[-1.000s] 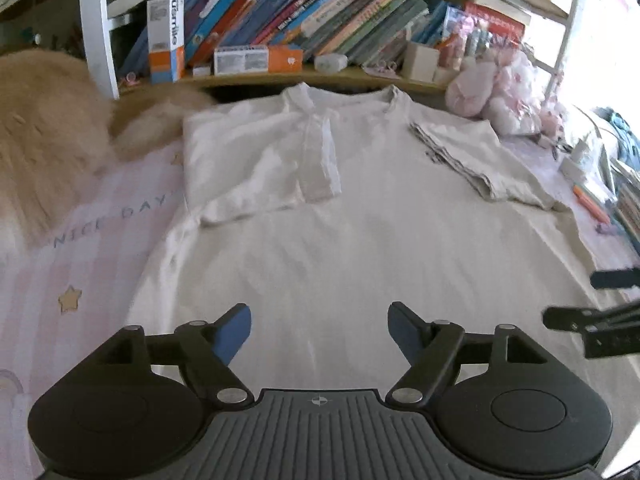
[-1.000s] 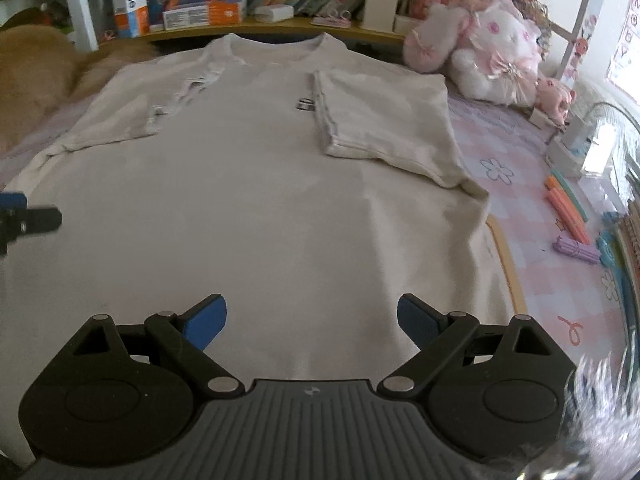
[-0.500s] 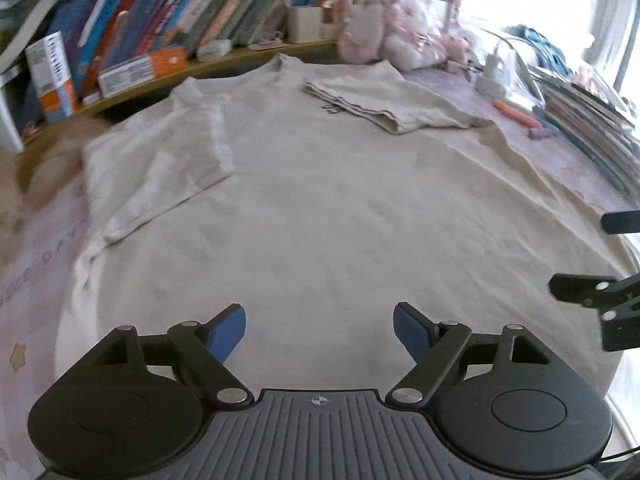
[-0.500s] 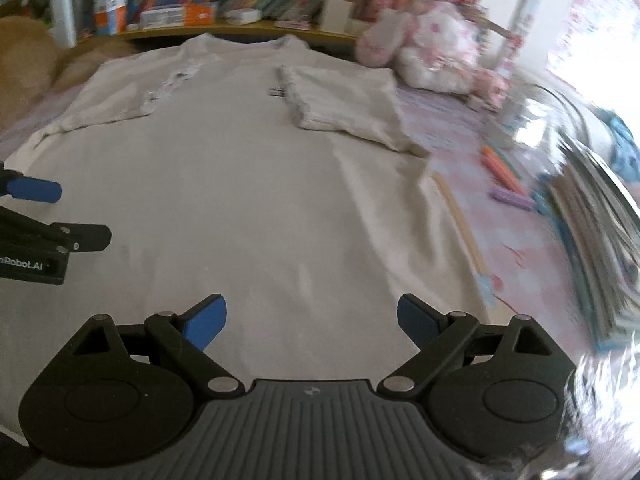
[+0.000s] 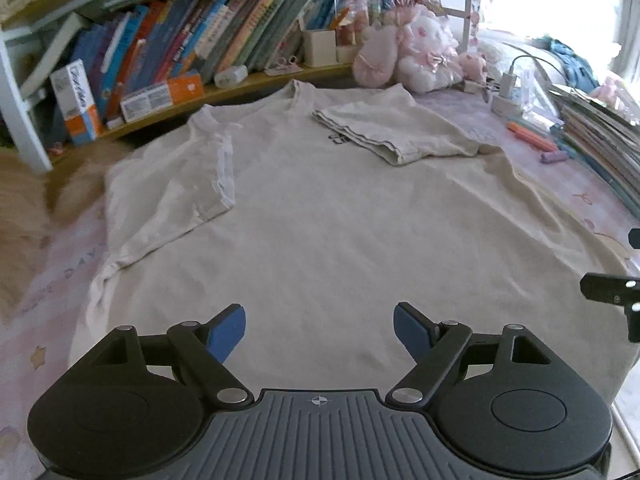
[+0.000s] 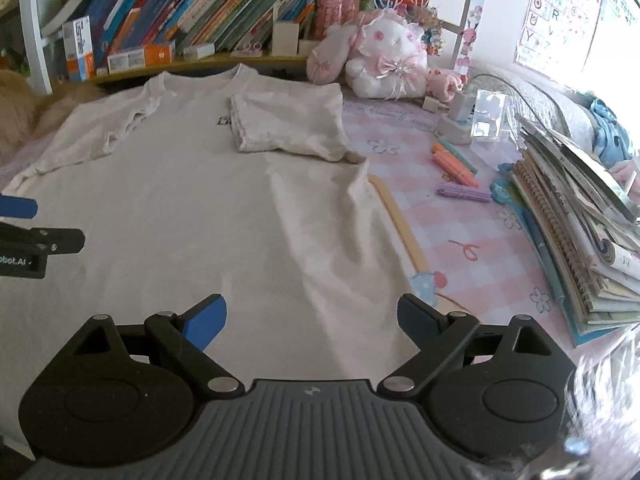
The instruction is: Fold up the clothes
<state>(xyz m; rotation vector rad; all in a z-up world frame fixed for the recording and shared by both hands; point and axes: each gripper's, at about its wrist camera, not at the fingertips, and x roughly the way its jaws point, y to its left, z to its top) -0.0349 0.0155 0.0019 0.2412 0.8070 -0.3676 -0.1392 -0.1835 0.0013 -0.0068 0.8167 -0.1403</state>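
shirt (image 5: pixel 320 232) hem hidden under tool (image 5: pixel 319 330)

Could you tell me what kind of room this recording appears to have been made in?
Most likely a child's bedroom: the shirt lies on a pink patterned bed sheet, with plush toys beside it, a shelf of books behind and an alphabet poster on the wall.

Your two wrist cameras look obliquely down, close over the same spread cream cotton T-shirt (image 5: pixel 320 208) (image 6: pixel 180 200), facing the wooden bookshelf (image 5: pixel 180 52) (image 6: pixel 192 20).
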